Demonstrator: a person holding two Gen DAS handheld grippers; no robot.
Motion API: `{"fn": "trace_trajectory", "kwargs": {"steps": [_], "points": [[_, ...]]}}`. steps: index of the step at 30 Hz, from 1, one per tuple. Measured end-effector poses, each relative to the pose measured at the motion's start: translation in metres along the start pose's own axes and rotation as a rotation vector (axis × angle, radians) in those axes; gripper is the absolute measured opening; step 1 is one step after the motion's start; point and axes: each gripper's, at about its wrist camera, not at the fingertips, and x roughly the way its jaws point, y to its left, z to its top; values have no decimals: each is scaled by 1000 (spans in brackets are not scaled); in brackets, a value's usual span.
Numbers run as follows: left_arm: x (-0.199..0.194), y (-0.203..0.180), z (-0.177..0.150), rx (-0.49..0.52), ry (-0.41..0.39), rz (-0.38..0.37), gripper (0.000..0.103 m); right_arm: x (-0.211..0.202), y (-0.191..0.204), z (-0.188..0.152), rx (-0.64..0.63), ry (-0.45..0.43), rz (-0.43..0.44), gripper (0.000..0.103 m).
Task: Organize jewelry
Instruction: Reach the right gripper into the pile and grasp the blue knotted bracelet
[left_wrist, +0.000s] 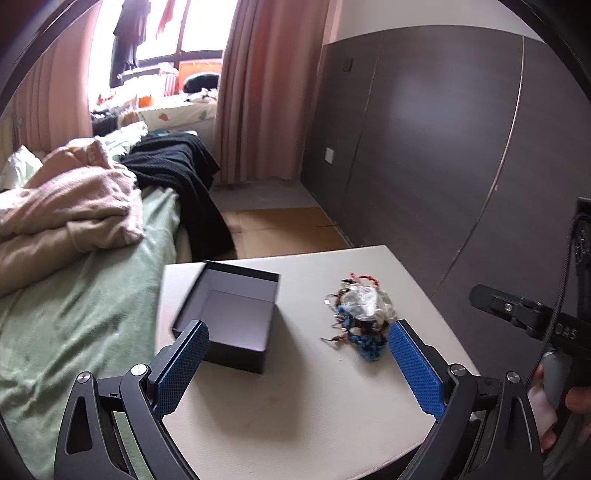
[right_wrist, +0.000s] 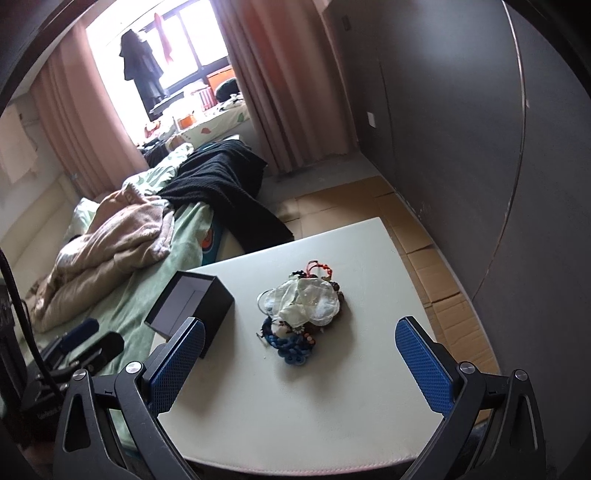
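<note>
A tangled pile of jewelry (left_wrist: 360, 317) lies on the white table (left_wrist: 295, 406), with blue beads, red cord and a clear plastic bag on top. It also shows in the right wrist view (right_wrist: 301, 312). An open, empty black box (left_wrist: 231, 317) stands left of the pile, seen in the right wrist view too (right_wrist: 190, 301). My left gripper (left_wrist: 297, 345) is open and empty above the table's near side, between box and pile. My right gripper (right_wrist: 299, 341) is open and empty, hovering just in front of the pile.
A bed with a green sheet (left_wrist: 74, 314), pink blanket (left_wrist: 66, 206) and black garment borders the table's left side. A dark panelled wall (left_wrist: 443, 147) stands to the right. Cardboard (right_wrist: 436, 258) covers the floor beyond the table (right_wrist: 295, 406).
</note>
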Motion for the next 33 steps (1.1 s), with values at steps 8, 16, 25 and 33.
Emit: {"fn": "trace_trajectory", "kwargs": {"steps": [8, 16, 25, 33], "points": [[38, -18, 5, -19, 61, -46, 72, 24, -34, 12, 154, 33, -38, 103], [78, -42, 12, 17, 123, -84, 67, 45, -68, 21, 262, 65, -61, 103], [129, -76, 20, 90, 233, -60, 58, 52, -95, 29, 386, 64, -49, 101], [171, -90, 16, 107, 315, 38, 29, 55, -113, 24, 468, 62, -43, 101]]}}
